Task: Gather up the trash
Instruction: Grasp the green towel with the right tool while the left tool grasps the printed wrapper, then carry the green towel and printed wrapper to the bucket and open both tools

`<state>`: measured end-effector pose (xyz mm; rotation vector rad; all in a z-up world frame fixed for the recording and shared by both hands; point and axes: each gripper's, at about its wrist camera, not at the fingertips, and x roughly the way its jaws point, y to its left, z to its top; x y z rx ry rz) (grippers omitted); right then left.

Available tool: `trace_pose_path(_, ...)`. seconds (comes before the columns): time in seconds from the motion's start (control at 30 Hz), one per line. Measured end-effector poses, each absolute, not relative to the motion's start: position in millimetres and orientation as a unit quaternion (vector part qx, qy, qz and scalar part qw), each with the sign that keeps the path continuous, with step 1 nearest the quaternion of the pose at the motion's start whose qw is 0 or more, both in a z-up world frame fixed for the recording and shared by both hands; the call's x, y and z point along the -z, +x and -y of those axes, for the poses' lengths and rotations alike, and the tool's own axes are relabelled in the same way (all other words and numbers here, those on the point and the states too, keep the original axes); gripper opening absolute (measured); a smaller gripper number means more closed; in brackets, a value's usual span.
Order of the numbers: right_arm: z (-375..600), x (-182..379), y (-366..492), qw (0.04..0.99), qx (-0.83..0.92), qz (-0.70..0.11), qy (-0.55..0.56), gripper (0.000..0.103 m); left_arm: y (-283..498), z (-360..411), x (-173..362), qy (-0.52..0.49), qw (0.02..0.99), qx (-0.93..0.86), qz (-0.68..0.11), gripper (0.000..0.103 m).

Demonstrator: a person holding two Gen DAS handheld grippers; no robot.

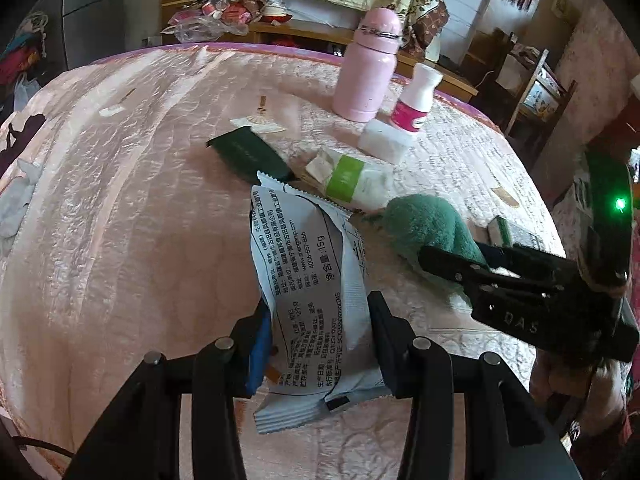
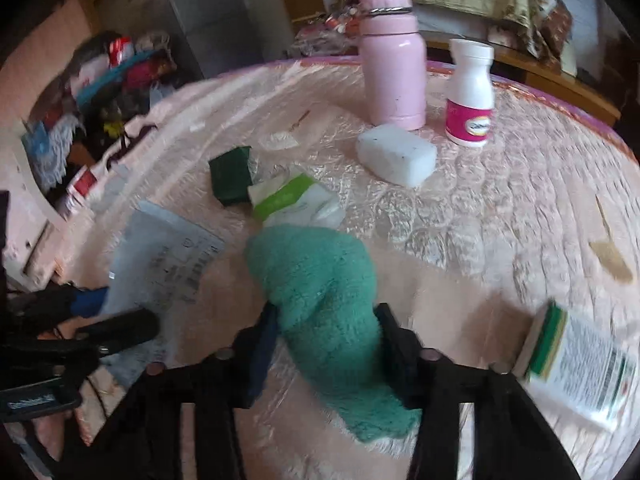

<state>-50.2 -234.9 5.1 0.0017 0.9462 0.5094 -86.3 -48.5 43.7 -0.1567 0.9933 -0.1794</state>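
Observation:
A white printed snack wrapper (image 1: 312,248) stands up between the fingers of my left gripper (image 1: 318,312), which is shut on its lower half. The same wrapper (image 2: 160,248) and left gripper (image 2: 120,312) show at the left of the right wrist view. A fluffy green cloth (image 2: 316,272) lies on the pink quilted table cover (image 1: 120,200). My right gripper (image 2: 328,332) is closed around the cloth's near end, a finger pressing each side. A dark green packet (image 1: 248,152) and a green-and-white pack (image 1: 352,178) lie just beyond.
A pink flask (image 1: 366,68), a white pill bottle (image 1: 414,100) and a white block (image 1: 384,140) stand at the back right. Small paper scraps (image 1: 260,124) lie mid-table. A printed box (image 2: 580,364) sits at the right edge near my right gripper. Cluttered furniture surrounds the table.

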Motion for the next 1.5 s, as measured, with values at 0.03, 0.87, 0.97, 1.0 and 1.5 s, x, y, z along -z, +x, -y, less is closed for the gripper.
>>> trace_pose_path(0.03, 239.7, -6.3, -52.7, 0.861, -0.237, -0.449, 0.004, 0.045, -87.8, 52.4, -45.0, -0.074, 0.873, 0.090, -0.473, 0.047)
trace_pose_path(0.87, 383.8, -25.3, -201.3, 0.890, -0.064, -0.436, 0.119, 0.044, -155.5, 172.9, -50.7, -0.015, 0.863, 0.194, -0.465, 0.047)
trace_pose_path(0.97, 391.0, -28.2, -209.3, 0.893, -0.057, -0.429, 0.123, 0.044, -158.5, 181.0, -53.8, -0.009, 0.864, 0.198, -0.462, 0.047)
trace_pose_path(1.0, 391.8, -29.1, -211.2, 0.894, -0.055, -0.427, 0.124, 0.044, -159.3, 183.3, -54.8, -0.009, 0.865, 0.199, -0.461, 0.047)
trace_pose_path(1.5, 433.9, -45.5, -238.6, 0.905, -0.016, -0.397, 0.150, 0.044, -168.3, 231.6, -70.2, 0.014, 0.866, 0.228, -0.445, 0.047)
